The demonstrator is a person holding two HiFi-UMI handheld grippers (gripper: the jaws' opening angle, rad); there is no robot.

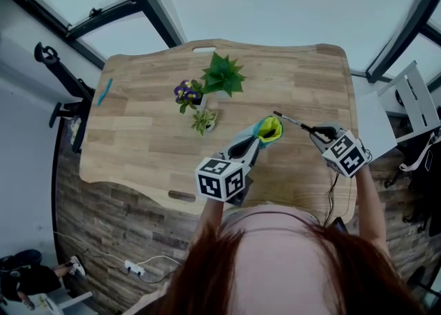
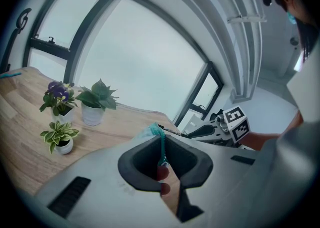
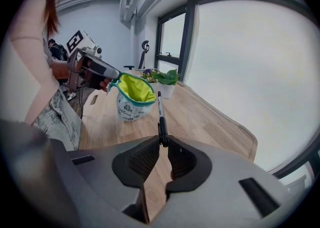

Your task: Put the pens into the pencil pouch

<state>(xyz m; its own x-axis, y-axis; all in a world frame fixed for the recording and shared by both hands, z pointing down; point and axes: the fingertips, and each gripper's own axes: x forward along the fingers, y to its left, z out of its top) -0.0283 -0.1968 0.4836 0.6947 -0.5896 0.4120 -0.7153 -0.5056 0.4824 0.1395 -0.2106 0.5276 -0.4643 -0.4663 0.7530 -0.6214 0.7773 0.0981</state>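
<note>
Right gripper view shows the pen (image 3: 161, 117) pinched by its rear end between the jaws of your right gripper (image 3: 163, 144), tip pointing away toward the pouch (image 3: 131, 100); the tip sits just beside the open mouth, not yet inside. The pouch stands mouth-up over the table (image 3: 200, 117), yellow lining showing; whether its base touches the wood is unclear. Your left gripper (image 3: 95, 68) has its jaws closed on the teal rim, holding the mouth open. To do this well, hold the left hand steady so the mouth gapes wide; tilt the pen tip down and bring it over the lining; release only once most of the barrel is inside, or it may tip over the rim. What looks like a blue pen (image 1: 104, 91) lies at the table's far left edge, well apart; potted plants (image 1: 222, 76) stand beyond the pouch.
</note>
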